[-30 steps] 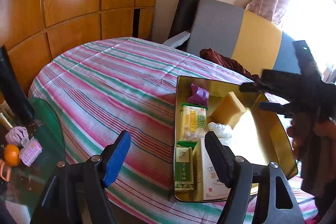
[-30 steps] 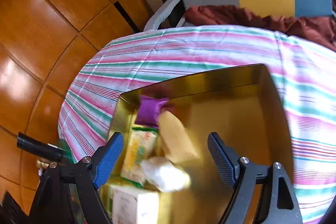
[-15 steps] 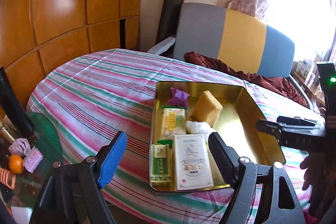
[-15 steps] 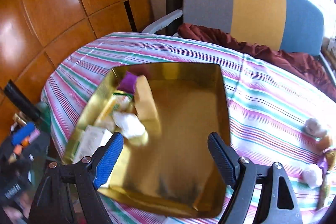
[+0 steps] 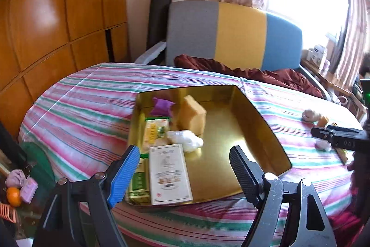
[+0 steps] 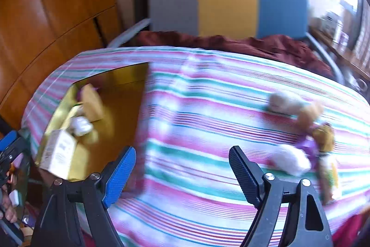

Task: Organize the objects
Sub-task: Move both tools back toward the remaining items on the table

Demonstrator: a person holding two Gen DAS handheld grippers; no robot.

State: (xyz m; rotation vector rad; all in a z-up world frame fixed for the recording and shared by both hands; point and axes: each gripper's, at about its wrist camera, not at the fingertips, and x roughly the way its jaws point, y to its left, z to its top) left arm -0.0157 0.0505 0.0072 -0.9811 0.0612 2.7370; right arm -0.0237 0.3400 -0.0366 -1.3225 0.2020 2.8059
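Over striped tablecloth [image 6: 196,131], both grippers [image 5: 182,168] [image 6: 182,168] hover, spread.

One gold tray [image 5: 261,117] holds six items (two boxes [image 5: 168,174], one purple pouch [image 5: 160,105]).

The left tool [image 5: 182,171] is held level with its two fingers spread wide apart and nothing between them. The right tool [image 6: 182,171] likewise has its fingers spread wide and holds nothing, its view smeared by blur.
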